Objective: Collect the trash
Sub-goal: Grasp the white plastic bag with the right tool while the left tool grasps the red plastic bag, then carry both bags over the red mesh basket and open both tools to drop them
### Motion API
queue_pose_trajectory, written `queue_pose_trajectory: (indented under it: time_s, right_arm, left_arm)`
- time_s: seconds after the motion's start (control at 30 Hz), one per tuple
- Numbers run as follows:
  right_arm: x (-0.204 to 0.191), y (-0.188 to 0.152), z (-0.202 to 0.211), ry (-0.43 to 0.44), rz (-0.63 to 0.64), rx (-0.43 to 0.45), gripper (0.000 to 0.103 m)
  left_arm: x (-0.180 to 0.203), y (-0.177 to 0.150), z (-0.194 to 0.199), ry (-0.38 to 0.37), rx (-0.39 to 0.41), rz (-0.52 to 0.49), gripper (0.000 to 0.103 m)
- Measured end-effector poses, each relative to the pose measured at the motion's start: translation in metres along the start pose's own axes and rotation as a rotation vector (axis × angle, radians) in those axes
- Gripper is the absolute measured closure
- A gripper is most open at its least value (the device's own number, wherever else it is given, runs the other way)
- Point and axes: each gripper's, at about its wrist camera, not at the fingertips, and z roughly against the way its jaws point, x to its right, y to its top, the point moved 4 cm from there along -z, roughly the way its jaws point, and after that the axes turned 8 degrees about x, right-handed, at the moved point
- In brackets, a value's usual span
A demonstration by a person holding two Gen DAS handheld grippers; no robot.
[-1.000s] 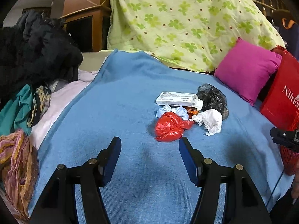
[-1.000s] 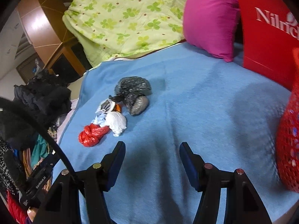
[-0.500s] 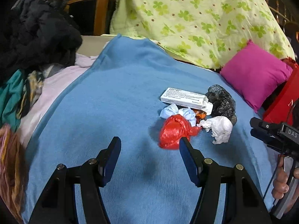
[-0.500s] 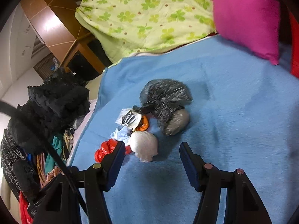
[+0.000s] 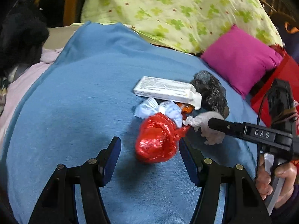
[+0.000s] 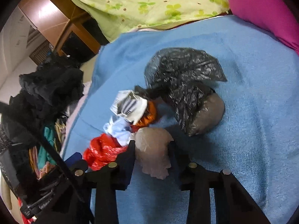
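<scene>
The right gripper (image 6: 152,146) is closing its jaws on a white crumpled bag (image 6: 153,155), which sits between its fingers on the blue blanket (image 6: 252,130). The left gripper (image 5: 149,154) stands wide, its fingers either side of the red bag (image 5: 157,140) without pressing it. Just beyond lie a pale blue wad (image 5: 149,108), a white carton (image 5: 166,91) and a black bag (image 5: 209,95). Behind them rests a pink cushion (image 5: 241,59).

five crumpled bags (image 5: 158,140), one box (image 5: 166,91), one cushion (image 5: 241,59)
</scene>
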Motion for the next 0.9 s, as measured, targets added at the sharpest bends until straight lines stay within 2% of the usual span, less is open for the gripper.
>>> queue_pose_trajectory:
  time_s: [0.03, 0.1, 0.23, 0.3, 0.57, 0.7, 0.9]
  right_arm:
    - [0.000, 0.001, 0.003, -0.003, -0.002, 0.008, 0.071]
    - [0.003, 0.003, 0.014, 0.003, -0.020, 0.033, 0.071]
    - [0.012, 0.004, 0.037, 0.019, -0.059, 0.056, 0.071]
    - [0.016, 0.001, 0.047, 0.026, -0.081, 0.053, 0.071]
    - [0.020, 0.003, 0.082, 0.024, -0.089, 0.112, 0.071]
    - [0.031, 0.004, 0.094, 0.015, -0.111, 0.128, 0.071]
    - [0.033, 0.000, 0.120, 0.024, -0.111, 0.179, 0.071]
  left_arm:
    - [0.001, -0.001, -0.002, -0.006, -0.004, -0.002, 0.041]
    - [0.001, -0.002, -0.007, -0.016, -0.020, -0.001, 0.056]
    - [-0.001, -0.004, -0.011, -0.046, -0.035, 0.019, 0.063]
    - [0.000, -0.003, -0.008, -0.077, -0.024, 0.036, 0.072]
    - [0.009, -0.009, 0.006, -0.113, -0.012, 0.022, 0.074]
    - [0.010, -0.020, 0.025, -0.102, -0.013, 0.025, 0.074]
    - [0.024, -0.028, 0.056, -0.120, 0.041, 0.001, 0.074]
